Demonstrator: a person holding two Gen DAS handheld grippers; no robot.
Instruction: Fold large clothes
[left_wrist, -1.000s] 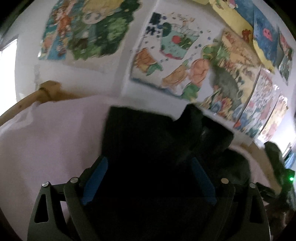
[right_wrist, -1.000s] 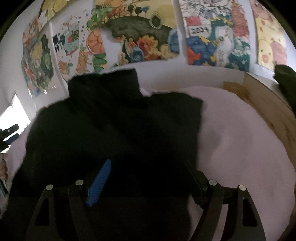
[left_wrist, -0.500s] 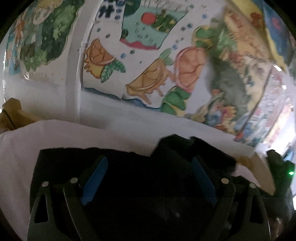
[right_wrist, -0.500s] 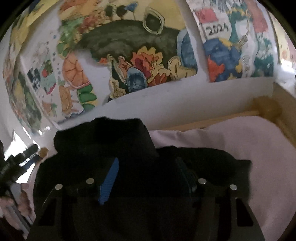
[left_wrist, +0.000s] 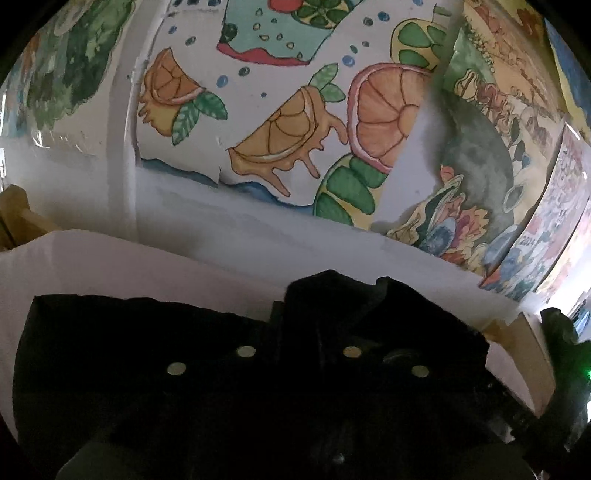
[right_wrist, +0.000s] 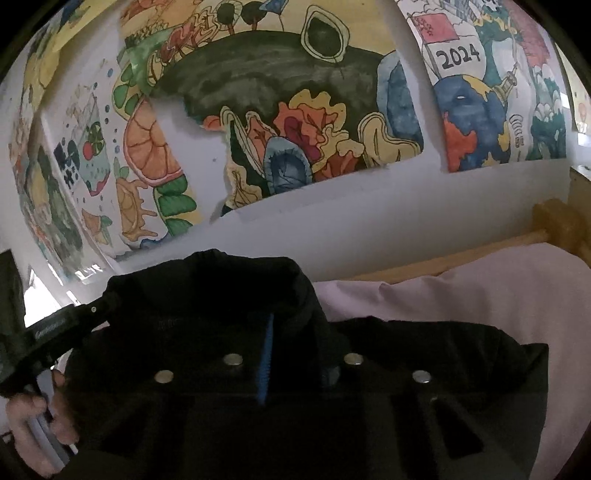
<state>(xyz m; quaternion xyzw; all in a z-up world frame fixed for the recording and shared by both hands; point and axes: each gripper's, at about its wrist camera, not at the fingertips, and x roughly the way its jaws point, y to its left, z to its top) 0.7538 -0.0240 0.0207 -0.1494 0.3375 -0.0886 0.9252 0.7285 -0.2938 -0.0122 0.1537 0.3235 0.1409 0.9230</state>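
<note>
Left wrist view first: we see our left tongs (left_wrist: 299, 354) clenched, their jaws having just closed, and they are sunk in the black garment (left_wrist: 147, 350), so we read them as pinching its cloth. The garment lies on the bed, on the pale pink sheet (left_wrist: 129, 266), with its upper edge and raised collar near the white wall below the fruit painting (left_wrist: 280, 122). To the right of the garment a strip of wooden bed frame (left_wrist: 532, 343) shows.

In the right wrist view, a hand (right_wrist: 40, 424) at the left of the garment (right_wrist: 424, 350) holds the other tool. Our right tongs (right_wrist: 291, 354) have just been closing too; the blue pad (right_wrist: 264, 365) stands nearly against its partner with black cloth bunched between, so they grasp the garment just below its collar. Right of the garment lies bare sheet (right_wrist: 498, 295), and beyond it the wooden frame (right_wrist: 480, 254).
</note>
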